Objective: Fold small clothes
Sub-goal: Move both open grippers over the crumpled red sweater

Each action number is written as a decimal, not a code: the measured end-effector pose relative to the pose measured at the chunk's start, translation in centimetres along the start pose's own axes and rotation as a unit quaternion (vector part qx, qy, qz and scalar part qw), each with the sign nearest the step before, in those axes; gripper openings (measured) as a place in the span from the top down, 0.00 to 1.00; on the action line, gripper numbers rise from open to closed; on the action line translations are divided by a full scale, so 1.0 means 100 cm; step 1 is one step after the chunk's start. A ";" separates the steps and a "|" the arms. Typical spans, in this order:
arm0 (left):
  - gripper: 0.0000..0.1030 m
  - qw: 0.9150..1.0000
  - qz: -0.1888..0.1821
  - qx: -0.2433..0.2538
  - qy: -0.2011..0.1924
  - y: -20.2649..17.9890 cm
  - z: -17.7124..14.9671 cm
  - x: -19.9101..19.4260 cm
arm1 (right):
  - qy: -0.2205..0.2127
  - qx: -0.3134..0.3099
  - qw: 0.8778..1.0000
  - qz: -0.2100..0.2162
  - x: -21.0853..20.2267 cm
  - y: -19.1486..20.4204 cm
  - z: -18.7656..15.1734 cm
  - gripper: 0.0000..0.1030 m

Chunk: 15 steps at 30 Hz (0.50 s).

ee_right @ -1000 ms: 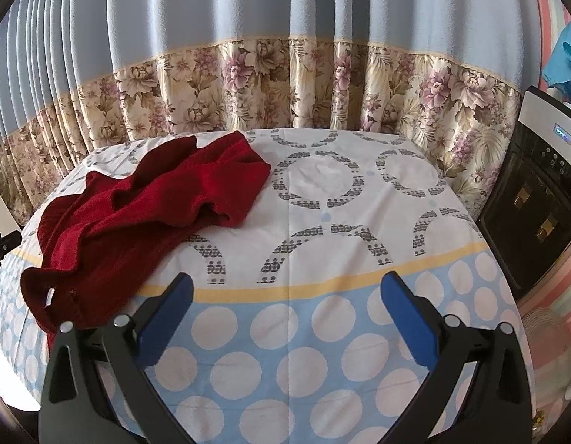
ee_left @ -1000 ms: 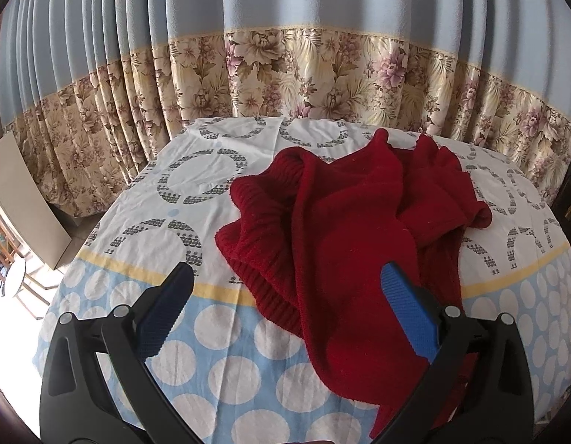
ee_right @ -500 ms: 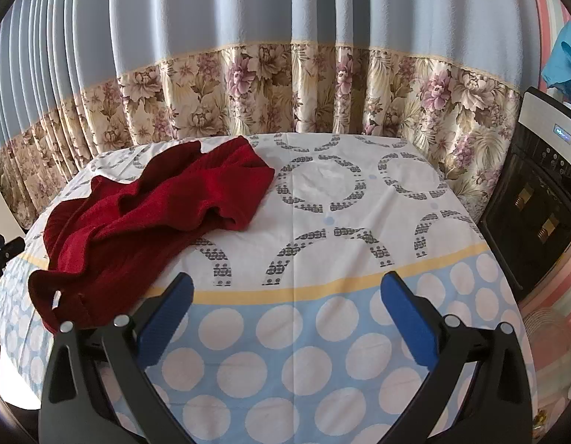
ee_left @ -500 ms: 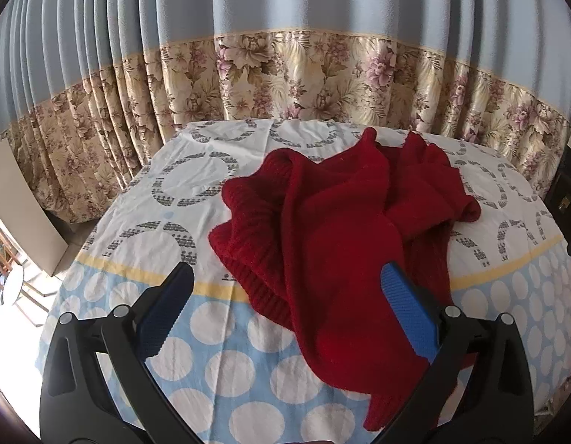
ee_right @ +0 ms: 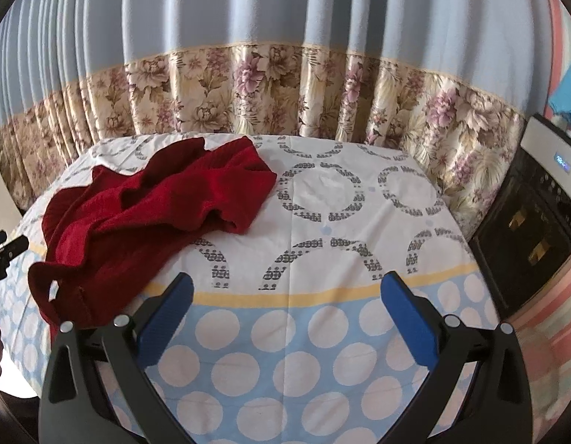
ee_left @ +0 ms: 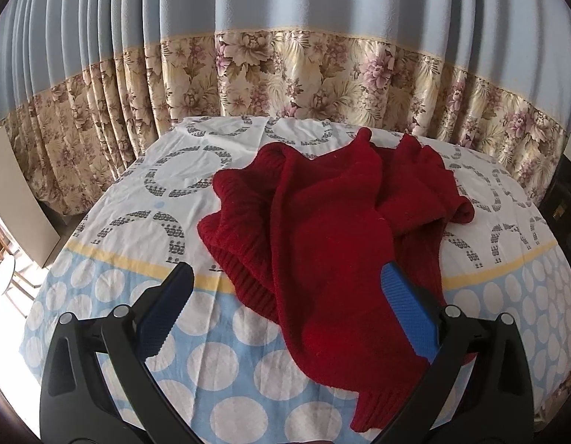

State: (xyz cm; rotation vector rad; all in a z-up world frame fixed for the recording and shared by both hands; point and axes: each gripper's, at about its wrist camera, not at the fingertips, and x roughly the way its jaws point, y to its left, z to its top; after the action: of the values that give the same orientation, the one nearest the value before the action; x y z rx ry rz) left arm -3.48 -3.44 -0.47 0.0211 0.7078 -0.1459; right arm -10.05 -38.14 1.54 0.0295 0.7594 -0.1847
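A dark red knitted sweater lies crumpled on the worktop, which is covered by a cloth printed with white dots and grey rings; a flowered curtain hangs behind. The garment sits bunched toward the left half of the surface, one ribbed end reaching the near edge. The left claw hovers above that near part, released, its blue pads wide apart and holding nothing. The right claw is likewise released, over bare cloth well to the right of the sweater. The knit looks thick, soft and limp, so it will likely sag and stretch when lifted, though it should not slip from ridged pads. The ribbed hem or a cuff seems the firmest place to pinch, taking one layer only.
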 end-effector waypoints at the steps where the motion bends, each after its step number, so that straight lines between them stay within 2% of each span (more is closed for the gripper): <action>1: 0.03 1.000 -0.001 -0.001 0.001 0.000 -0.001 0.000 | 0.000 -0.004 1.000 0.000 -0.001 0.000 0.001 0.02; 6: 0.03 1.000 -0.012 0.010 0.011 -0.009 -0.006 -0.001 | -0.009 0.003 1.000 0.001 -0.001 -0.003 -0.002 0.02; 15: 0.03 0.999 -0.024 0.032 0.020 -0.027 -0.014 -0.008 | 0.002 0.036 0.999 0.008 0.010 -0.005 -0.019 0.02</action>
State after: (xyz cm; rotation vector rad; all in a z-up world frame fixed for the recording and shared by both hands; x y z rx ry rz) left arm -5.35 -5.90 -0.97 0.0689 0.7446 -0.2154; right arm -10.76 -38.61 -0.53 0.1037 0.7551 -0.1964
